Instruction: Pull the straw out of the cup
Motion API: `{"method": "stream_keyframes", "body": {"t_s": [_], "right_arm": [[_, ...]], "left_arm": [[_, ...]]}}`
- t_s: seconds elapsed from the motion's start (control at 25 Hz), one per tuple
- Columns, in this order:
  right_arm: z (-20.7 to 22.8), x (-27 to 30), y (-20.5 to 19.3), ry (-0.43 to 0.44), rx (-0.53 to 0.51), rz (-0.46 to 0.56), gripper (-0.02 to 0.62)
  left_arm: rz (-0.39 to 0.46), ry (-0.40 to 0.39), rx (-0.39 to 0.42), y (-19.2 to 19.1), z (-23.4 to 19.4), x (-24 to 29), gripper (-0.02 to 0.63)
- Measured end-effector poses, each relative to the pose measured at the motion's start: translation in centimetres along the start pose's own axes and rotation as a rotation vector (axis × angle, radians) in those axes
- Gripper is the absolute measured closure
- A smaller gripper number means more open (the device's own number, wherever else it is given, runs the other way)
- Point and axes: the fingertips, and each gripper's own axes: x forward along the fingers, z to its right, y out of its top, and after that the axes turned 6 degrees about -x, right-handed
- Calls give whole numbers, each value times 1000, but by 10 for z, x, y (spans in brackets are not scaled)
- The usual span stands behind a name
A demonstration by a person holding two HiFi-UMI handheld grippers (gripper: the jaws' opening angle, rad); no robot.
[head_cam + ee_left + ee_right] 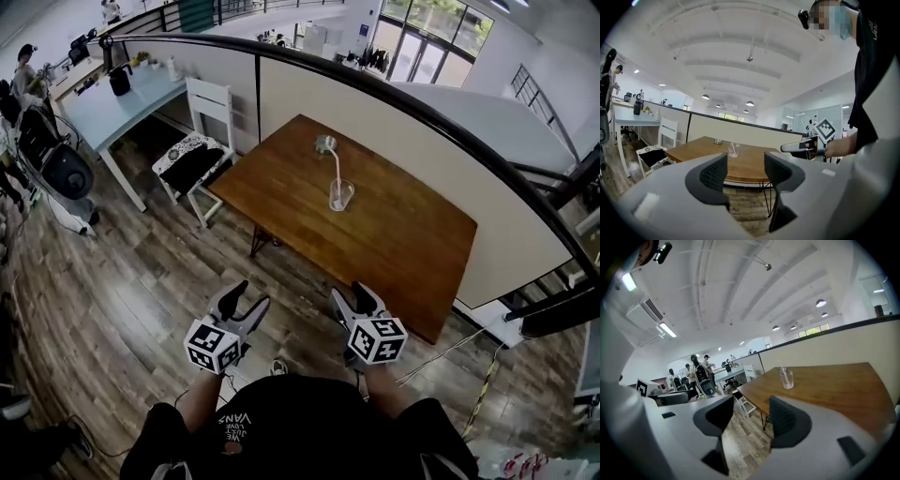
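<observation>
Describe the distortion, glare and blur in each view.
Head view: fisheye bends the partition into an arc; cup sharp, lighting even. Left gripper view: black rounded corners, mosaic patch upper right, near jaws soft. Right gripper view: scene tilted, ceiling lamp blown white, near jaws soft.

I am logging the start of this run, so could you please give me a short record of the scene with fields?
cup: clear, upright on the wooden table
straw: standing in the cup, not yet pulled
left tongs: open, empty, over the floor short of the table
right tongs: open, empty, also short of the table
other: small metal object beyond the cup; white chair by the table's left end
</observation>
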Motion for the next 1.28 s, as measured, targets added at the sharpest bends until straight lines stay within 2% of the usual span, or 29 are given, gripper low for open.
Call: {"method": "stream_keyframes", "body": {"t_s": [0.24, 0.48, 0.76, 1.28], "right_arm": [[-6, 14, -2, -42, 2, -20, 383], [9, 33, 3, -64, -3, -34, 383], [41, 68, 24, -68, -8, -37, 383], [121, 135, 58, -43, -15, -53, 383]], "left_arm": [[-4, -20, -20, 1, -27, 2, 374], [-12, -41, -32, 1, -41, 24, 374], [-22, -29, -29, 16, -61, 60, 374], [-16, -5, -22, 47, -91, 162, 374]]}}
